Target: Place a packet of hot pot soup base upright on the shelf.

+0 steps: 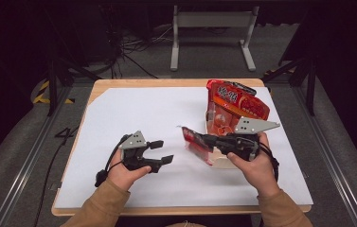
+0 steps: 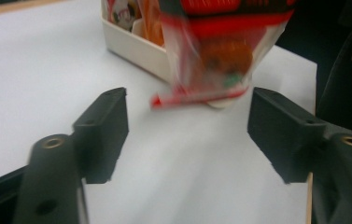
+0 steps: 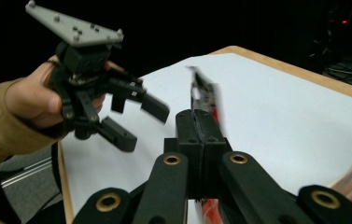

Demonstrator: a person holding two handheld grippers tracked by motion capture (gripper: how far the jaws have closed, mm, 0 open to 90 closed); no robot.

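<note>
Altogether two grippers work over one white sheet (image 1: 133, 113) that covers a wooden table (image 1: 176, 82). Two red snack packets show in the high view: a small packet (image 1: 196, 142) held in the air, and a big packet (image 1: 235, 106) standing in a pale box (image 1: 221, 161) at the sheet's right side.

The right gripper (image 1: 205, 140) has its jaws pressed together on the small packet's edge, lifting it above the sheet just left of the box. The left gripper (image 1: 162, 152) has its jaws spread apart with nothing between them; it sits left of the packet, near it but not touching.

The left gripper view looks between its two open jaws at the small packet (image 2: 211, 60), blurred, hanging in front of the box (image 2: 136, 46), with orange contents visible through a clear window. The right gripper view shows the closed jaws pinching the packet (image 3: 206, 100) edge-on, and beyond it the left gripper (image 3: 141, 121) with its grey plate and the hand (image 3: 33, 100) gripping it, in a tan sleeve.
</note>
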